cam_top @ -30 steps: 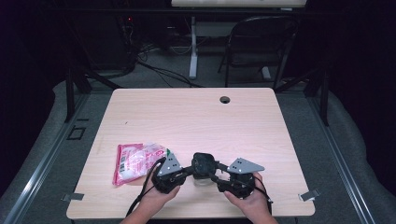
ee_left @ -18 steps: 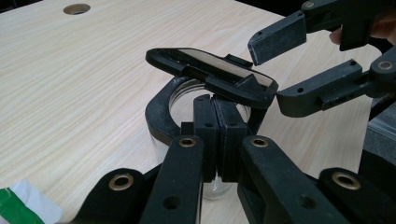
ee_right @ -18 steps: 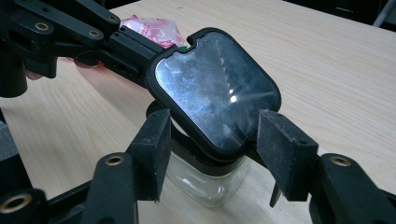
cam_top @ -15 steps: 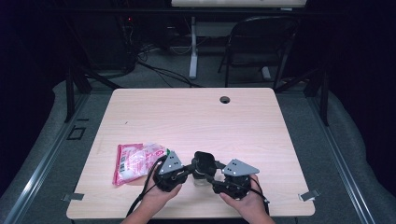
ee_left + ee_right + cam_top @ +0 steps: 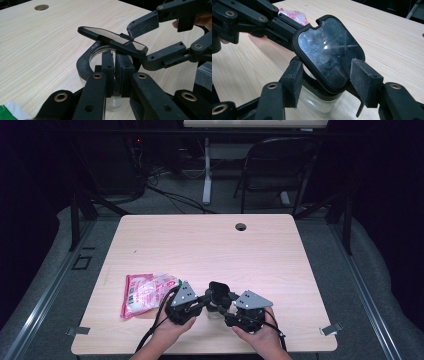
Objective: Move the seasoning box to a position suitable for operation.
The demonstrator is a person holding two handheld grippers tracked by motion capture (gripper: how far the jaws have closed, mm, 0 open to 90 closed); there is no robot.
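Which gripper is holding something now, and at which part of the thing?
The left gripper pinches the glass jar by its black rim. The right gripper stands open around the raised hinged lid, not gripping it.

A pink-and-white plastic packet lies flat near the left front of the light wood table. A round cable hole sits close to the far edge. Beyond the table, a folding chair stands on the grey floor.
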